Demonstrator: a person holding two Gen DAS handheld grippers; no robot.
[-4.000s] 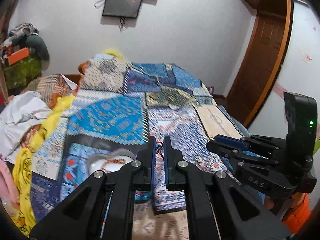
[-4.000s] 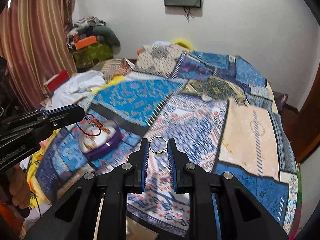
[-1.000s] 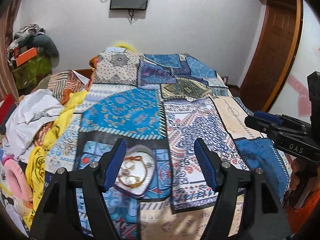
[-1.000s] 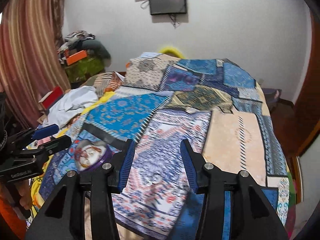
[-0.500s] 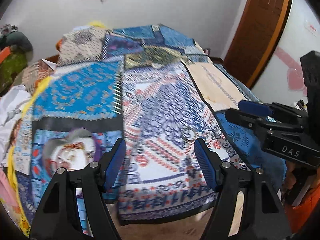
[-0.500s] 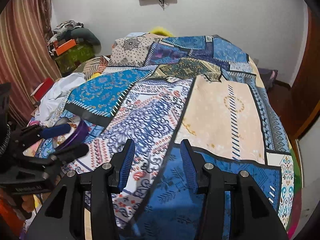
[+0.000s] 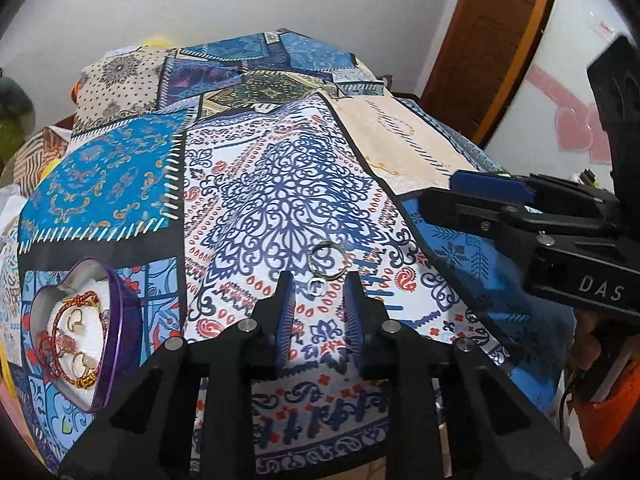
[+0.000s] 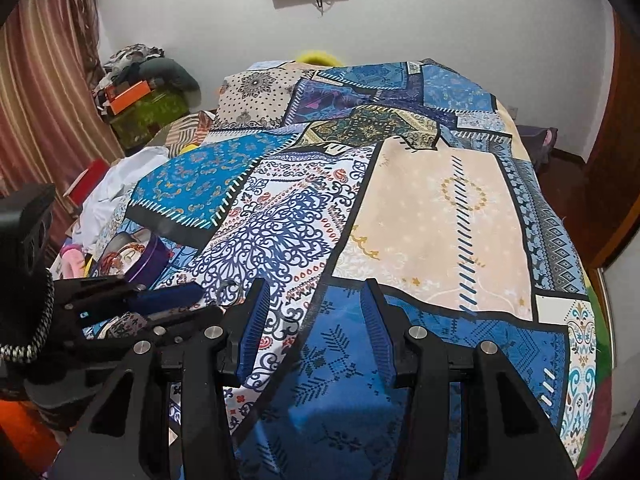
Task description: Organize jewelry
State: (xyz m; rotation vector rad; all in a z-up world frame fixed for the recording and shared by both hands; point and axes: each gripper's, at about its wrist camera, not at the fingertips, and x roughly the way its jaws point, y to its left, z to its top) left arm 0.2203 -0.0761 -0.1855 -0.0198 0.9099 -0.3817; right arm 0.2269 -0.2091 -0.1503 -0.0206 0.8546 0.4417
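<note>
The large thin silver ring (image 7: 327,259) and small silver ring (image 7: 317,286) lie on the patterned patchwork bedspread (image 7: 260,184), well right of the purple heart-shaped tin (image 7: 114,312). The left gripper (image 7: 319,292) is partly spread around the small ring and empty; the right gripper (image 8: 312,312) is wide and empty. The soft cloth could bunch between the fingers, or a flat ring could slide away.

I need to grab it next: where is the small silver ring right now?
In the left wrist view the small silver ring lies on the patterned bedspread, between the open left gripper fingertips, just below the larger silver ring.
</note>
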